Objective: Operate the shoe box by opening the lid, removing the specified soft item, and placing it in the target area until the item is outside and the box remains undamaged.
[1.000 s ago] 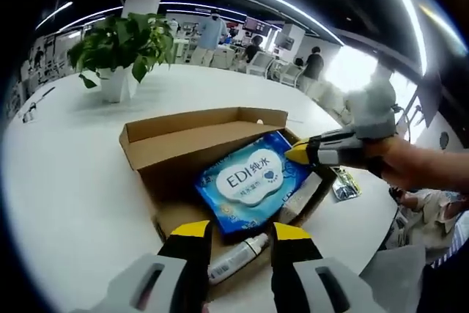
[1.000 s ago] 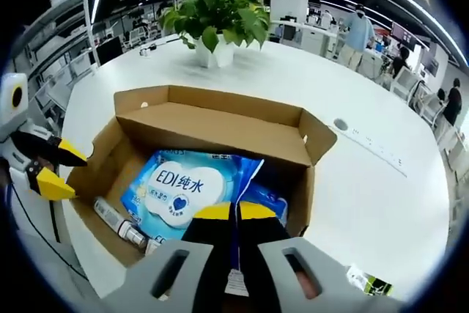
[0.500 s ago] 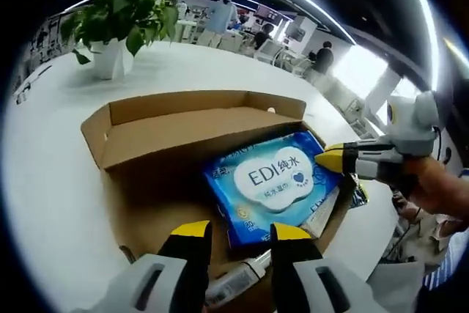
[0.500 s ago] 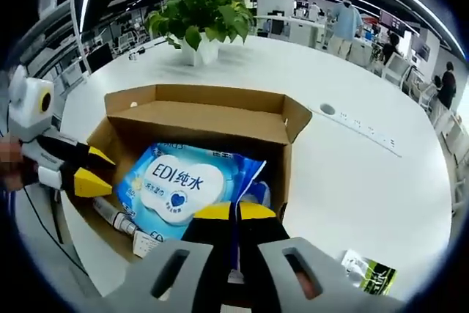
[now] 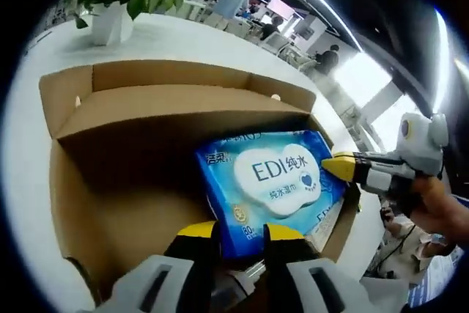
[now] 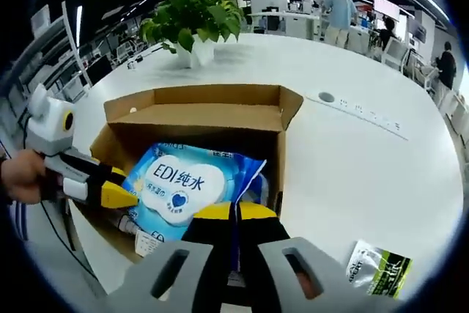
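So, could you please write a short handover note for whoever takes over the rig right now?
Right hand-held gripper: shut on the edge of the blue wet wipes pack, which is partly raised but within the shoe box.
Left hand-held gripper: open, its jaws at the pack's near edge, not gripping.
Done: the lid is open and the pack is gripped.
Left: lift the pack out and set it on the white table. A small bottle also lies in the box.

Bright overhead strips, window glare, fisheye warp.
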